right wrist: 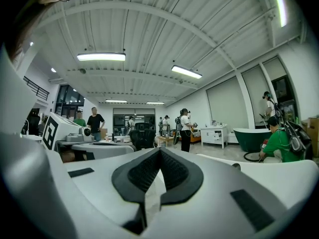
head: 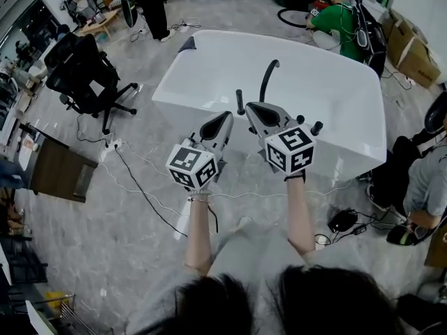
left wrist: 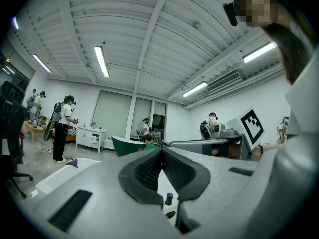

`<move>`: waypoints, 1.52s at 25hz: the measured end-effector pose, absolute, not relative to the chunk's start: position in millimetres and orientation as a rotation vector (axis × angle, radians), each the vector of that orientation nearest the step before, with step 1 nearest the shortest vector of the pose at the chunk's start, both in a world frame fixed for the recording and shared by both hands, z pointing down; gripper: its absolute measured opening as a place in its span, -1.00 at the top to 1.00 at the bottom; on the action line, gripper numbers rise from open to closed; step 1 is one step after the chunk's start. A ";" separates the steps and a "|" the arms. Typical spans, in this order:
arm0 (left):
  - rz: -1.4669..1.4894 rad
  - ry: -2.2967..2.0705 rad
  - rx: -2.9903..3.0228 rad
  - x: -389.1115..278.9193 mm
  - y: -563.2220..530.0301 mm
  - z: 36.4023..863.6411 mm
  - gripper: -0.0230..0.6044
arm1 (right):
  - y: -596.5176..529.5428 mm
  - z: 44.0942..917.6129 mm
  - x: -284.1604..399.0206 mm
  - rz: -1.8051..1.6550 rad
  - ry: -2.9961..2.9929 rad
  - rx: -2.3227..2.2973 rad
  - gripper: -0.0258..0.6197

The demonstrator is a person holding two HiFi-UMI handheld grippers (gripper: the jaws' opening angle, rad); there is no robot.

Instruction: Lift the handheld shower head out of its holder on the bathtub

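A white bathtub (head: 321,82) stands ahead of me on the grey floor. Black fittings rise from its near rim: a curved spout (head: 268,77), a short upright post (head: 240,102) and a knob (head: 316,127). Which of them is the handheld shower head I cannot tell. My left gripper (head: 227,116) and right gripper (head: 250,107) are held side by side over the near rim, pointing level at the fittings. Both are shut with nothing between the pads. In the left gripper view the left gripper (left wrist: 161,151) frames a black knob (left wrist: 169,198) below its tips. The right gripper (right wrist: 159,151) looks across the room.
A black office chair (head: 84,75) and a brown cabinet (head: 59,169) stand to the left, with cables (head: 147,194) across the floor. A person in green (head: 339,19) crouches behind the tub. Another person (head: 419,187) sits at the right, near cardboard boxes (head: 412,54).
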State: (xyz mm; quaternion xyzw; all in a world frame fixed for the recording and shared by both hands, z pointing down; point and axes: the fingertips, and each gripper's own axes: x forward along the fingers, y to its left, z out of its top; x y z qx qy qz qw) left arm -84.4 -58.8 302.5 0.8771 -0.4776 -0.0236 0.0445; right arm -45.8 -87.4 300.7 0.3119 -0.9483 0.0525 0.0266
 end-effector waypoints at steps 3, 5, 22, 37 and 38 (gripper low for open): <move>-0.062 -1.431 2.684 -89.9 -73.7 311.6 0.91 | -102.6 310.4 -46.2 0.178 -2.907 1.009 0.92; -0.063 -1.415 2.681 -91.1 -81.0 317.6 0.91 | -107.7 318.1 -44.2 0.195 -2.894 1.036 0.92; -0.043 -1.360 2.621 -103.4 -145.9 350.4 0.91 | -183.2 341.9 -54.1 0.238 -2.821 1.099 0.92; -0.034 -1.439 2.523 -109.2 -212.5 370.1 0.91 | -257.1 362.4 -60.2 0.269 -2.801 1.025 0.92; -0.034 -1.441 2.522 -108.2 -214.8 371.0 0.91 | -260.3 363.3 -59.3 0.272 -2.802 1.030 0.92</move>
